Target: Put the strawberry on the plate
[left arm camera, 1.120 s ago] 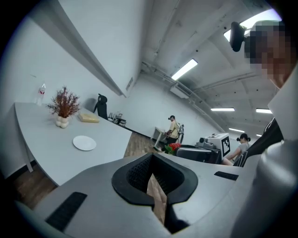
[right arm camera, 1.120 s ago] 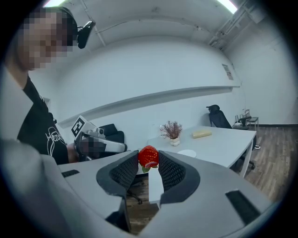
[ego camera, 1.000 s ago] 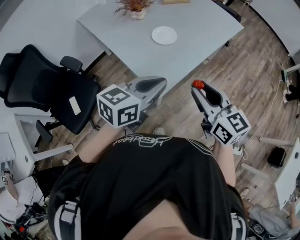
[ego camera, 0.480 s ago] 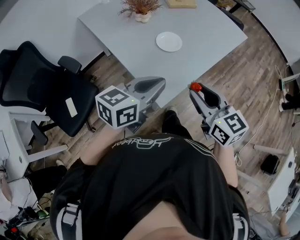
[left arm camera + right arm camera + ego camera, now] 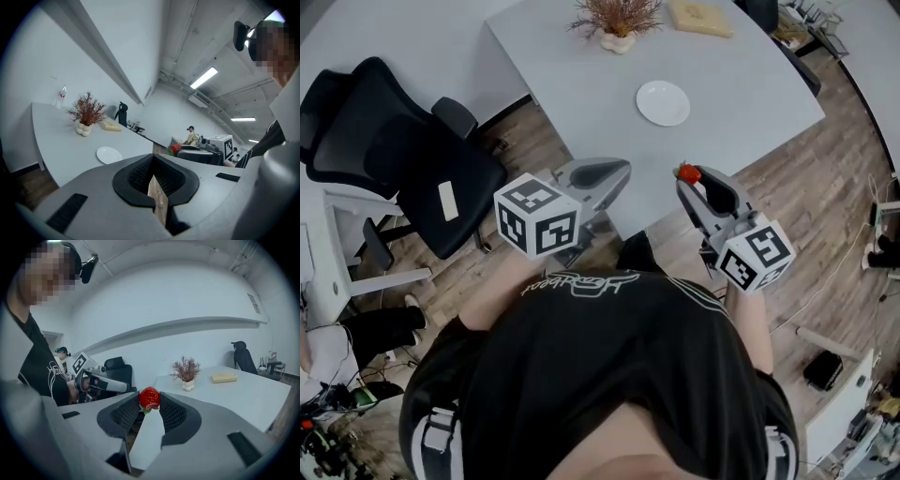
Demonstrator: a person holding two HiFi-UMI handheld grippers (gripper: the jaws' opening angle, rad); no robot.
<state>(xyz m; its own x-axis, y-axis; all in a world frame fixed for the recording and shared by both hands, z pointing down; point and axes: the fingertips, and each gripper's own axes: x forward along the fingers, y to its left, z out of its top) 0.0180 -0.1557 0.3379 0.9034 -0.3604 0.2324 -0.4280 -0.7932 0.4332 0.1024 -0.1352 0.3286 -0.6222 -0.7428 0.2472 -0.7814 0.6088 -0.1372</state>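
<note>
The right tool [image 5: 149, 408] is grasping the strawberry [image 5: 149, 398] at its jaw tips. The left tool [image 5: 153, 178] is riding clenched and empty. The plate [image 5: 663, 102] is sitting on the desk [image 5: 581, 84] ahead of both tools.

Bright even indoor light, ceiling strip lights [image 5: 204, 78] glaring, soft faint shadows, heavy fisheye bending, dark vignetted corners, mostly sharp.

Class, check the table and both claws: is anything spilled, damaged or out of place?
Nothing stands out: the plate lies flat on the table, the right claw grips the strawberry, the left claw is shut.
</note>
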